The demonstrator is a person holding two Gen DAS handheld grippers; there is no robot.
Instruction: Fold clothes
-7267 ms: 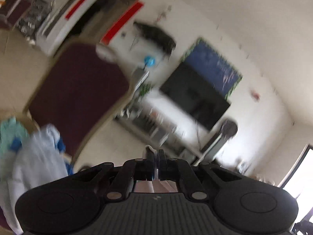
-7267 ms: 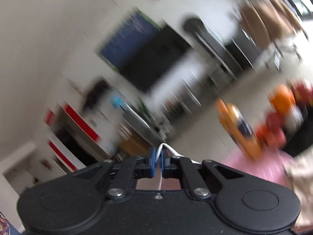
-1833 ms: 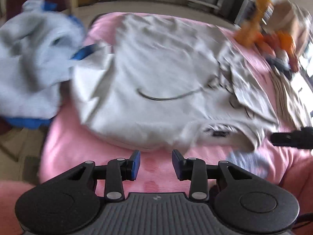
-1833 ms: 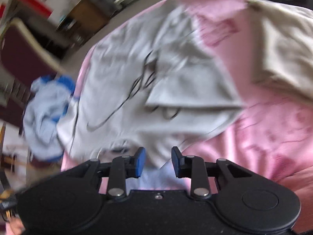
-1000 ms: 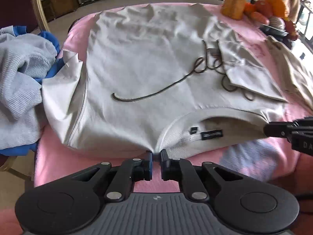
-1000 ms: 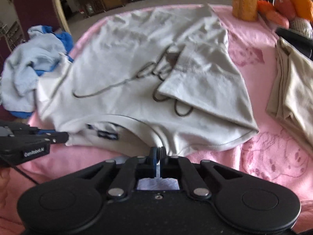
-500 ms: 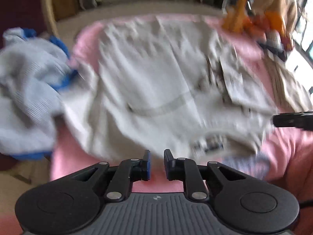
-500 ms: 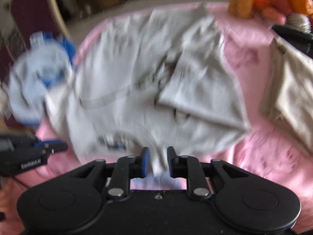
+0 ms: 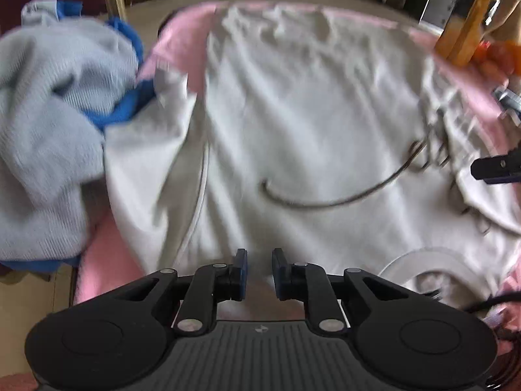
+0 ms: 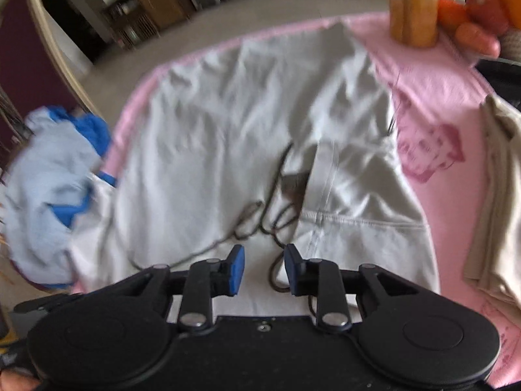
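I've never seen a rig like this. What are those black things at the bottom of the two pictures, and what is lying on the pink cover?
Each black thing is a hand-held two-finger gripper with a camera mounted on it; a person holds one in each hand. One picture looks along the left gripper, the other along the right gripper. A pale grey T-shirt lies spread on the pink cover, one sleeve folded over. A crumpled light blue garment sits at the left, a folded beige cloth at the right. Both sets of jaws are opening over the shirt, gripping nothing.
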